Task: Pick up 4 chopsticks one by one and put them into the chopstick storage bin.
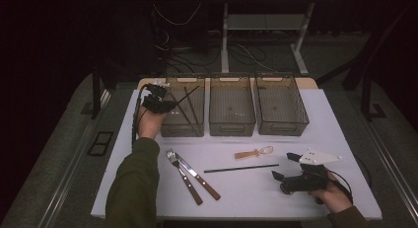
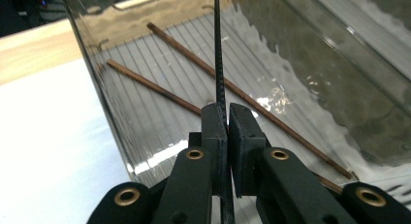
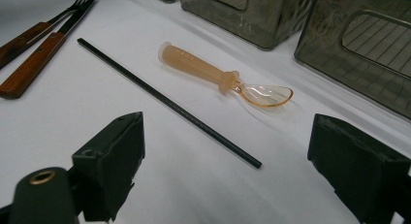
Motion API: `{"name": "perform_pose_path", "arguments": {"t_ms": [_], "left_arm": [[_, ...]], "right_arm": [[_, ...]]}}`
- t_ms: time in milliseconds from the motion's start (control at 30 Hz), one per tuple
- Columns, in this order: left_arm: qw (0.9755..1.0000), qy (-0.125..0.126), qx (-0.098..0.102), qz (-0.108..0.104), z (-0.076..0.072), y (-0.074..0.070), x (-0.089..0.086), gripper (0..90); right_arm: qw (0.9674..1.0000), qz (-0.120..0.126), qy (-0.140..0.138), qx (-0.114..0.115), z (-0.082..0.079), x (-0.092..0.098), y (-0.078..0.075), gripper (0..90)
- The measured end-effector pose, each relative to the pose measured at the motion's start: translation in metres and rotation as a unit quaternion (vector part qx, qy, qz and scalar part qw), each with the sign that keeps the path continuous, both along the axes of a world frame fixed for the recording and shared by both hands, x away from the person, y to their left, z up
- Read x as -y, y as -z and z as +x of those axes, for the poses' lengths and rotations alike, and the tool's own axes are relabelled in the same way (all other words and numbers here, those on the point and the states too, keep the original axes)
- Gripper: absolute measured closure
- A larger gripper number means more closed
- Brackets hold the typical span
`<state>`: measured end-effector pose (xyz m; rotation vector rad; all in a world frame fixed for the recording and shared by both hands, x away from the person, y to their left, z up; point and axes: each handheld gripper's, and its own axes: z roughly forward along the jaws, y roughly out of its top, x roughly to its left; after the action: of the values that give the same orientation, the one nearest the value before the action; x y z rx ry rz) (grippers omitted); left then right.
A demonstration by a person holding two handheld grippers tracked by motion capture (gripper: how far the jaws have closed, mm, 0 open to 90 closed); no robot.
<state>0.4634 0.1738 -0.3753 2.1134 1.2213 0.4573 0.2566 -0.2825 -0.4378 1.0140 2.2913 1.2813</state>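
Now black chopstick (image 2: 217, 54) pinched in left gripper (image 2: 227, 118) (jaws pressed tight), tip over leftmost bin (image 2: 310, 54) w/ brown chopsticks (image 2: 203, 73).

Left arm in a green sleeve (image 1: 132, 181) reaches forward up the left side of the table, hand (image 1: 150, 123) raised with the left gripper (image 2: 227, 118) above it, jaws clamped nearly together. Right hand (image 1: 335, 196) rests low at the near right, holding the right gripper (image 3: 228, 151) roughly level, pointing left across the table, jaws spread wide, nothing between them. Grey three-cornered plate (image 1: 319, 157) sits on top.
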Motion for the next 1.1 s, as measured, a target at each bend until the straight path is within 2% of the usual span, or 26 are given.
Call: {"name": "perform_pose_path", "arguments": {"t_ms": [133, 300, 367, 467, 533, 633, 700, 800, 900, 1100], "left_arm": [[0.9997, 0.004, -0.015, 0.016, 0.003, 0.006, 0.004, 85.2], [0.9994, 0.013, -0.027, 0.017, 0.004, 0.011, 0.005, 85.1], [0.9997, 0.006, -0.017, 0.019, 0.004, 0.011, 0.006, 83.7], [0.9998, 0.009, -0.005, 0.017, 0.003, 0.009, 0.005, 68.9], [0.9998, 0.018, 0.006, 0.008, 0.0, 0.006, 0.004, 59.7], [0.9987, 0.043, 0.027, -0.009, -0.006, 0.001, 0.004, 53.4], [0.9972, 0.061, 0.037, -0.023, -0.011, -0.002, 0.004, 48.5], [0.9946, 0.085, 0.04, -0.045, -0.02, -0.005, 0.005, 41.0], [0.9909, 0.111, 0.043, -0.062, -0.031, -0.006, 0.005, 38.3], [0.9835, 0.156, 0.059, -0.07, -0.055, -0.007, 0.013, 31.0]], "right_arm": [[1.0, 0.001, 0.001, -0.001, 0.0, 0.0, 0.0, 13.5], [1.0, 0.001, 0.0, -0.001, 0.0, 0.0, -0.001, 13.5], [1.0, 0.0, 0.0, -0.001, 0.0, 0.0, -0.001, 13.4], [1.0, 0.001, 0.0, 0.0, -0.001, 0.0, -0.001, 13.4], [1.0, 0.001, 0.0, -0.001, -0.001, 0.0, -0.001, 13.4], [1.0, 0.001, 0.001, -0.001, -0.001, 0.0, -0.001, 13.5], [1.0, 0.001, 0.001, 0.0, -0.001, 0.0, -0.001, 13.4], [1.0, 0.001, 0.001, -0.001, -0.001, -0.001, -0.001, 13.5], [1.0, 0.0, -0.001, 0.0, -0.001, -0.001, -0.001, 13.5], [1.0, 0.0, 0.0, -0.001, -0.001, -0.002, 0.0, 13.5]]}}
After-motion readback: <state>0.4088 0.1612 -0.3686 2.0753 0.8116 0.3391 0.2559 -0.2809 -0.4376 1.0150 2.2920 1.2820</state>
